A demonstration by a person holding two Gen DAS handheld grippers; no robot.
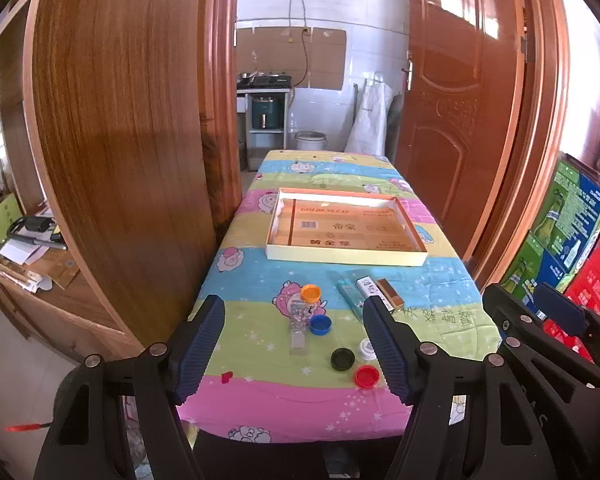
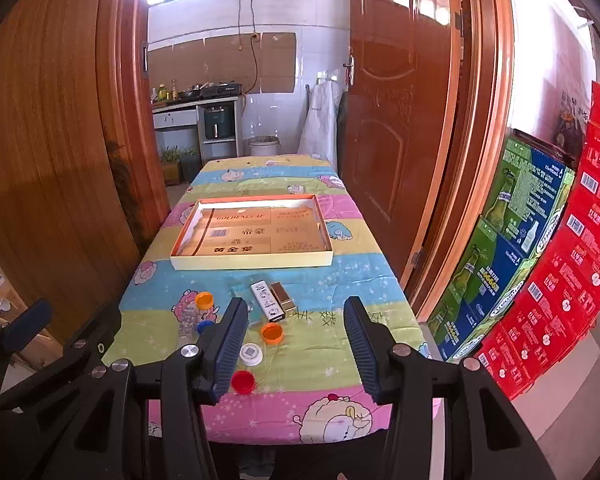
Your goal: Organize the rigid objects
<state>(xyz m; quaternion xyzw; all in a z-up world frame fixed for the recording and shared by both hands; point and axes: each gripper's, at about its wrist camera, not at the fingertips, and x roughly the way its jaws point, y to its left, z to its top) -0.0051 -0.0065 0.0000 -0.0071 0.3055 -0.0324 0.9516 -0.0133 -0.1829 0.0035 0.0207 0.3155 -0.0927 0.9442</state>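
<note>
**Caps and small boxes wait in front of the tray**

Left wrist view gives us the loose items on the near half of the cartoon-print tablecloth (image 1: 260, 276): an orange bottle cap (image 1: 311, 292), a blue bottle cap (image 1: 320, 324), a black round cap (image 1: 343, 358), a red bottle cap (image 1: 367, 376) and a white round cap (image 1: 367, 347) partly hidden behind our finger. A clear plastic case (image 1: 298, 326) lies just beside the blue cap. Farther back, a white slim box (image 1: 368, 286), a brown-and-gold slim box (image 1: 390, 291) and a teal flat box (image 1: 350, 294) lie side by side. Beyond them sits the shallow cardboard tray with cream walls (image 1: 346, 258), nothing in it.

Our left gripper (image 1: 296, 354) hangs above the near table edge, jaws spread wide, holding nothing. Our right gripper (image 2: 296, 346) hangs likewise, jaws apart and empty, over a second orange bottle cap (image 2: 272, 333).

Wooden doors (image 1: 456, 92) frame a tiled kitchen behind.
</note>
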